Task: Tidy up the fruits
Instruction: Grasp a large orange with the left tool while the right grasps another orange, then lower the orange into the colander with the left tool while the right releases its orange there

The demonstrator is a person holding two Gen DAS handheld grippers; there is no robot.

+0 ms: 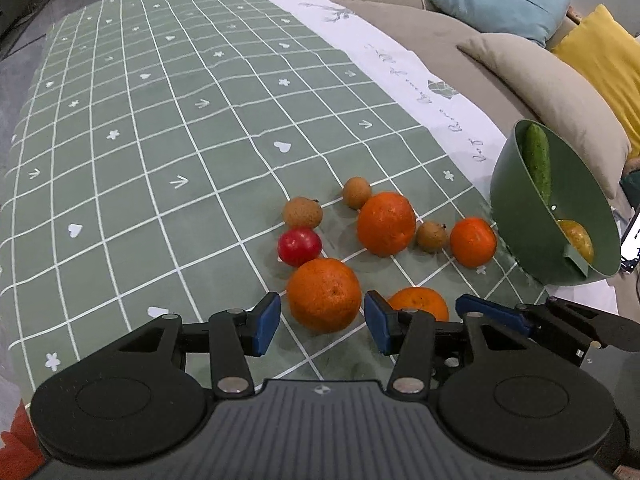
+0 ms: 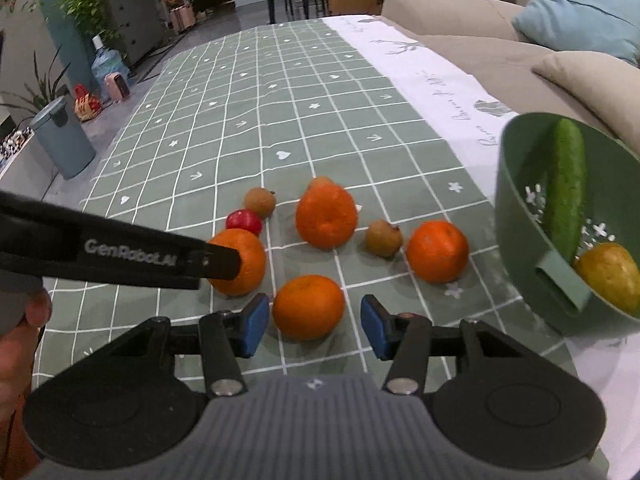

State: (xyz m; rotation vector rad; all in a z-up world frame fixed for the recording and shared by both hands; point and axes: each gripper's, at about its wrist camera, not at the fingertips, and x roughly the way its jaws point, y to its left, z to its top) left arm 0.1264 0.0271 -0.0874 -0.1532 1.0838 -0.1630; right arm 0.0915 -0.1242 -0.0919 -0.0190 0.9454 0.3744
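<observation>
Several fruits lie on the green checked tablecloth. My left gripper is open, its blue pads on either side of a large orange. My right gripper is open around a smaller orange; it also shows in the left wrist view. Further off lie a big orange, a small orange, a red fruit and three brown longans. A green bowl at the right holds a cucumber and a yellow pear.
A beige sofa with blue, beige and yellow cushions runs along the table's far right side. A white cloth strip borders the tablecloth. A grey bin, plants and a water bottle stand on the floor to the left.
</observation>
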